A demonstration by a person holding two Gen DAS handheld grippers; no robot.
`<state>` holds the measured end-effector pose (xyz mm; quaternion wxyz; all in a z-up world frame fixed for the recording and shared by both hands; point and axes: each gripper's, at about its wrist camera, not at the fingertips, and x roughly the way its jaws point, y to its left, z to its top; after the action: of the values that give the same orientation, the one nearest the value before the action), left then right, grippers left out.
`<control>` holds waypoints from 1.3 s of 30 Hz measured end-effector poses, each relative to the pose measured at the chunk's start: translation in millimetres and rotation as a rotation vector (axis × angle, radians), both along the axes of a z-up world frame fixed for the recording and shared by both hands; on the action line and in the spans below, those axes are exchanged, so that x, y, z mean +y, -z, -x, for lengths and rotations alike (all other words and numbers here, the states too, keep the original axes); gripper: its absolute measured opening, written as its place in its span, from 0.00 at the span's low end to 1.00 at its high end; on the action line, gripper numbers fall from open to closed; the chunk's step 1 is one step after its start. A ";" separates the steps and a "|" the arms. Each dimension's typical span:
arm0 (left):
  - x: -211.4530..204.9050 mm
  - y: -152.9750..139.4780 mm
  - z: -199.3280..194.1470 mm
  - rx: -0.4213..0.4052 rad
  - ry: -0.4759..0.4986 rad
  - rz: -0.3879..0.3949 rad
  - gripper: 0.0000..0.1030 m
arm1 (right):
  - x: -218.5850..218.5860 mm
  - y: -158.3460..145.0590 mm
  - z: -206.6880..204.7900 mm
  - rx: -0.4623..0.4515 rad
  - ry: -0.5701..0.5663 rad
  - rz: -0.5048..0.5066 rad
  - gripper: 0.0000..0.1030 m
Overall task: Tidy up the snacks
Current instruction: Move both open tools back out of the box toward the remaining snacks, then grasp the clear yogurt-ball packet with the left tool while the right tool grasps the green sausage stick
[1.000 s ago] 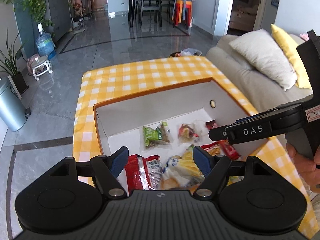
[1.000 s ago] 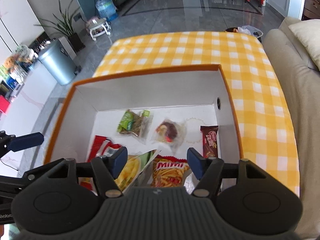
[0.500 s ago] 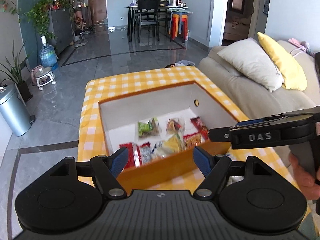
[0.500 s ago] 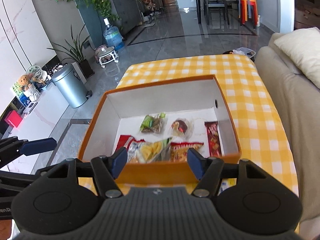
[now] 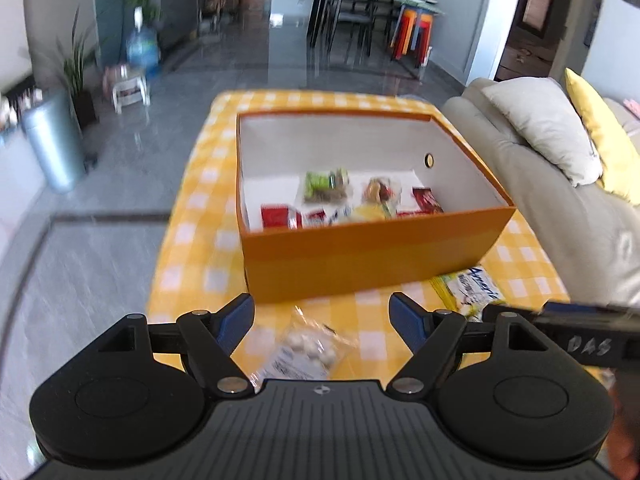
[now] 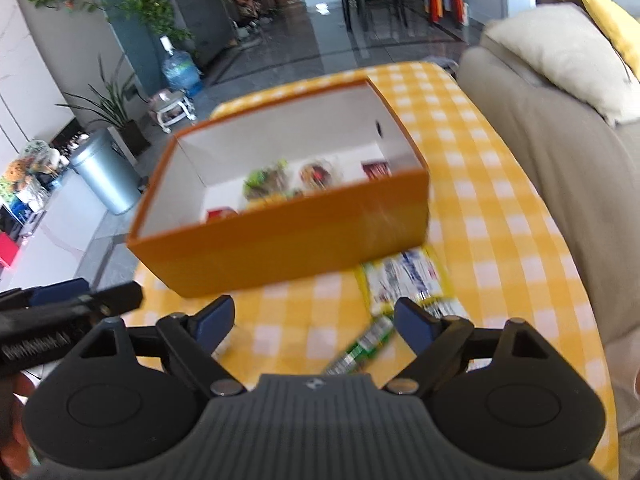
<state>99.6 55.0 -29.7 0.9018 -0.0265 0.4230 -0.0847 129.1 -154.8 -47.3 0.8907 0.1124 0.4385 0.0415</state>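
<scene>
While both hang short of the orange box [image 5: 372, 248], left gripper [image 5: 321, 312] wide, empty, right gripper [image 6: 315, 316] just widened, empty.

Handheld grippers, black plastic.
Left gripper [image 5: 321, 312] and right gripper [image 6: 314, 320]: blue finger pads, silver pivot screws, ribbed grey housing, white "DAS" lettering.

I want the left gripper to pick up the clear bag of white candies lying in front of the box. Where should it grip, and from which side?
Probably from above: the clear candy bag lies flat on the checked cloth, right below the open left gripper. Pinch across the lumpy middle, where the candies bunch up; the flat film edges look too thin and slippery to catch.
</scene>
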 end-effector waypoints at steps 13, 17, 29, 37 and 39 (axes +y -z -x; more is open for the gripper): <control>3.7 26.2 -13.1 0.127 -0.017 0.017 1.00 | -11.0 51.8 -6.7 0.116 0.082 -0.011 0.82; -1.7 37.4 -21.8 0.171 0.039 -0.037 1.00 | -15.1 65.0 -13.6 0.165 0.100 -0.092 0.81; -19.7 81.9 -39.4 0.275 0.230 -0.196 1.00 | -8.5 86.4 -32.3 0.254 0.083 -0.118 0.65; -23.6 96.5 -49.1 0.276 0.263 -0.249 1.00 | -11.1 100.0 -43.0 0.300 0.109 -0.152 0.60; -25.3 100.2 -50.2 0.282 0.265 -0.260 1.00 | -10.3 100.1 -45.6 0.293 0.113 -0.153 0.59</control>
<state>149.9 29.8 -130.0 0.8105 0.1340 0.5520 -0.1428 174.8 -165.1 -147.4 0.8071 0.2094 0.5520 0.0077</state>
